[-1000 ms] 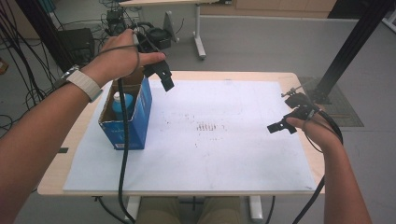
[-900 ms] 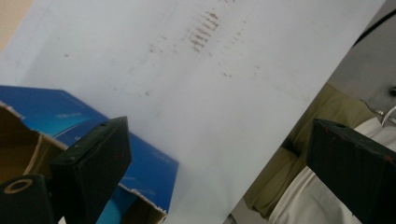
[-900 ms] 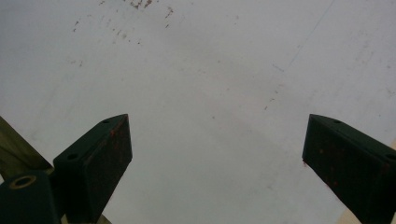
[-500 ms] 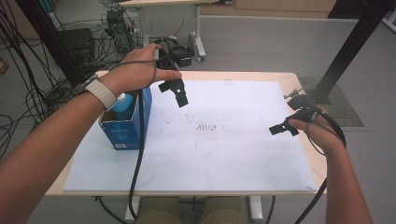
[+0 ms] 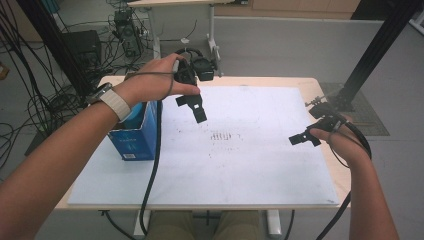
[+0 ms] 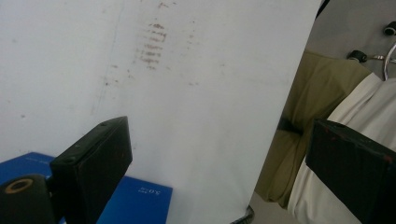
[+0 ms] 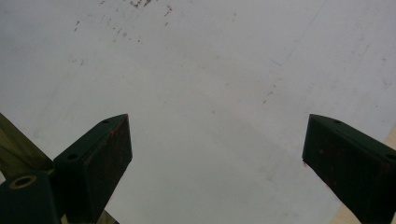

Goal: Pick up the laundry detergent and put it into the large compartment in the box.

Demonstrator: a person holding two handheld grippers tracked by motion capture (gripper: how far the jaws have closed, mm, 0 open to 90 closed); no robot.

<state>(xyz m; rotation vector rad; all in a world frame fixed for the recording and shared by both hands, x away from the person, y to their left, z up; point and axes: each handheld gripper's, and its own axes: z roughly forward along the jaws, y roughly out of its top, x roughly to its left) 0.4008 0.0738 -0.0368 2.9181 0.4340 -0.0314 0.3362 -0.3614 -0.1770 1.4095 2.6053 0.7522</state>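
Left gripper (image 5: 195,107) now clear of blue box (image 5: 131,140), over white board (image 5: 250,170), jaws wide, empty. Right gripper (image 5: 306,139) spread, idle. We judge deposit done; box at left edge.

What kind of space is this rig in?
Likely a lab or workshop: a table with a white board on top, cable bundles and electronics on a grey floor, and a black frame post.

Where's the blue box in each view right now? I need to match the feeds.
High view: blue box at the table's left edge, under the left forearm.
Left gripper view: bottom left, behind the near jaw.
Right gripper view: not in it.
Shared landmark: white sheet.
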